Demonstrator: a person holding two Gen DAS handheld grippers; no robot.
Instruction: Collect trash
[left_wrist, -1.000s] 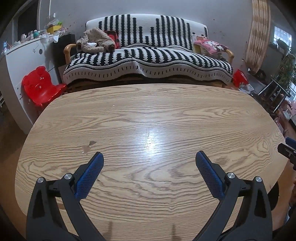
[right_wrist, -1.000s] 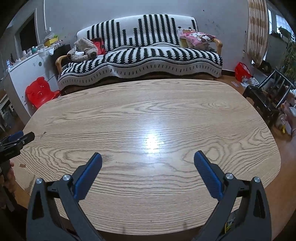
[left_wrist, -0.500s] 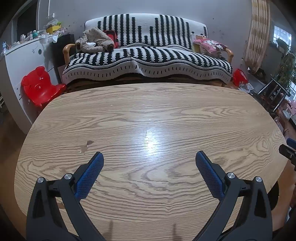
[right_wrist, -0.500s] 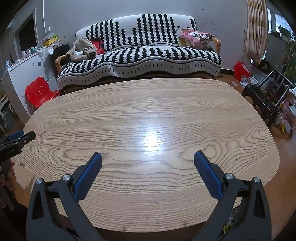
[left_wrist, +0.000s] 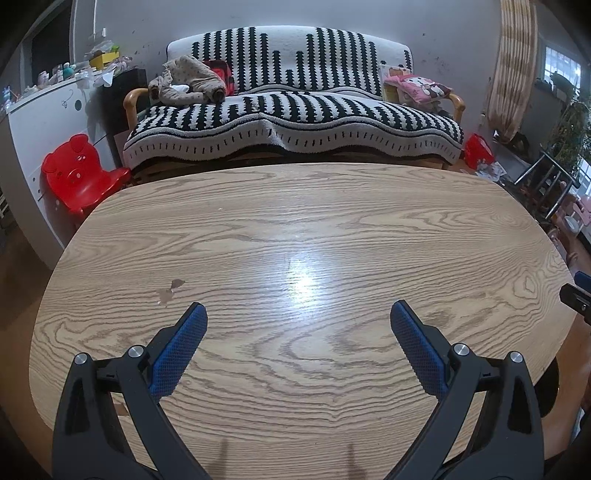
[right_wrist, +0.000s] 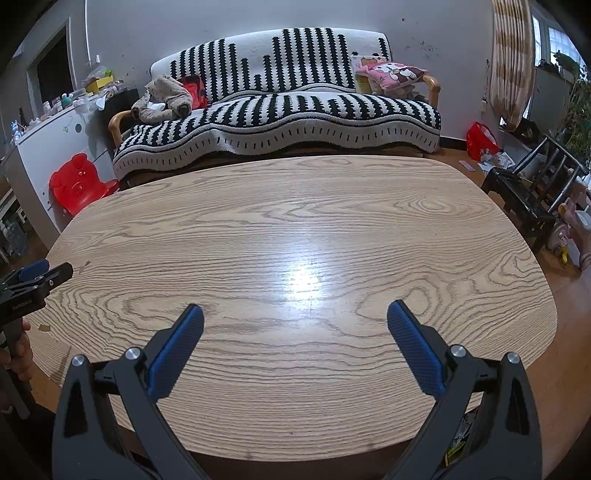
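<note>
Both claws hang above an oval wood-grain bench (left_wrist: 295, 229). The left claw (left_wrist: 298, 317) is released, its blue-padded fingers (left_wrist: 177, 350) spread wide at the bottom of the left wrist view with nothing between them. The right claw (right_wrist: 295, 321) is likewise released and grasps nothing.

The only possible trash on the bench is tiny. In the left wrist view a small brown flake (left_wrist: 176, 283) lies left of centre, just above the left finger's tip, with a paler smudge or chip (left_wrist: 164, 294) just beside it at lower left; whether these are scraps or marks in the surface cannot be told. In the right wrist view a small brown bit (right_wrist: 45, 327) sits near the bench's left edge, close to the left claw's body at the frame's left edge. A bright glare sits at the bench's middle in both views.

Writing: a faint white word is printed on the left claw's black body at the left edge of the right wrist view, too small to read.

Beyond the bench, at upper centre, stands a sofa (left_wrist: 295, 110) under a black-and-white patterned cover, with a pink cartoon pillow (left_wrist: 417, 88) on its right end. A red bear-faced chair (left_wrist: 79, 173) stands at middle left.
</note>
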